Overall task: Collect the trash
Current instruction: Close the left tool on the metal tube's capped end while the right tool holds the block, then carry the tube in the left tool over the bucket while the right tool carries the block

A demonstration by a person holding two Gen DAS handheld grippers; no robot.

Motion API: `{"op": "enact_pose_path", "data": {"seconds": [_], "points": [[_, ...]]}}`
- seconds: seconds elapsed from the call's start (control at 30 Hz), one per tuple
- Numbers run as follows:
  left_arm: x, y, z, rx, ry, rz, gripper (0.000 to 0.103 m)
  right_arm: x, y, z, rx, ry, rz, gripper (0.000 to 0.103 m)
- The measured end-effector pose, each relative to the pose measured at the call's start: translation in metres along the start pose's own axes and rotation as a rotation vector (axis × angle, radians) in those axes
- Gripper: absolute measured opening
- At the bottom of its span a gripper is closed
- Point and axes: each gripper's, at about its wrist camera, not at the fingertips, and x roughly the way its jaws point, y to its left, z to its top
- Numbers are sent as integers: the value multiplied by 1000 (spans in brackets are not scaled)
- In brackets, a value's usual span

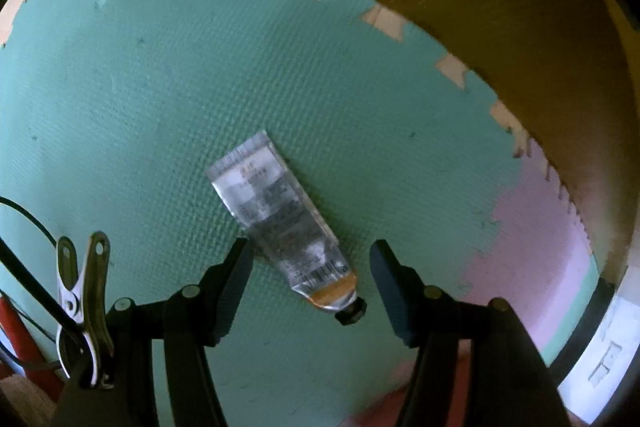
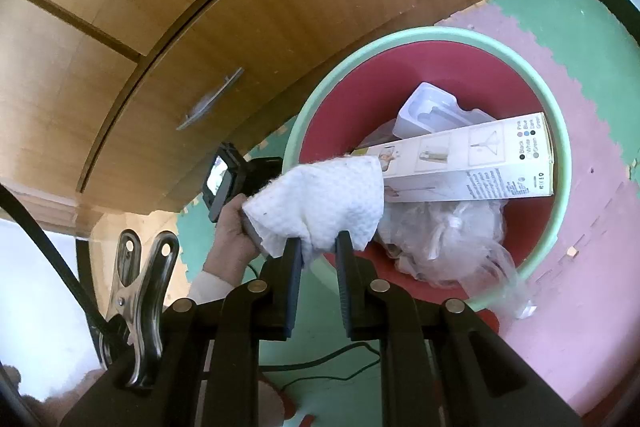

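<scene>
A clear squeezed tube [image 1: 280,219] with a black cap and an orange band lies flat on the green foam mat [image 1: 140,99]. My left gripper [image 1: 310,255] points down over the tube's capped end, open, with one finger on each side and neither touching it. In the right wrist view my right gripper [image 2: 319,241] is shut on a crumpled white paper towel [image 2: 320,205], held at the near-left rim of a bin [image 2: 560,163] with a pale green rim and red inside. The bin holds a long white box [image 2: 472,163], a white plastic tray [image 2: 432,107] and a clear plastic bag [image 2: 444,239].
A wooden cabinet [image 2: 200,7] with a metal handle [image 2: 212,99] stands behind the bin, and its base borders the mat in the left wrist view. A hand [image 2: 228,231] with the other gripper's camera [image 2: 224,183] is left of the towel. Pink mat tiles [image 2: 580,247] lie right of the bin.
</scene>
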Motion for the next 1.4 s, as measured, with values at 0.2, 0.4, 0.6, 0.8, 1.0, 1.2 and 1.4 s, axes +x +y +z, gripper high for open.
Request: {"op": "enact_pose_path", "data": {"seconds": [0.2,0.4,0.6,0.8,1.0,1.2,1.4], "points": [[3,-18,-7,19,-59,100,67,2,-6,2,18,10,13,18],[7,-28,-15,17,-89,140,60,3,-9,3,35,12,30,18],[6,-27,-20,27,-99,128,40,2,-8,2,36,9,43,18],[3,1,-26,64,-105,74,38,-1,-5,4,24,-3,46,18],[-28,29,-33,106,-136,37,38,-6,-1,5,11,-19,52,18],[-72,34,-56,149,-181,-4,38,-13,4,3,6,-36,75,18],[-137,54,-75,201,-222,-49,38,-19,7,0,4,-39,85,18]]}}
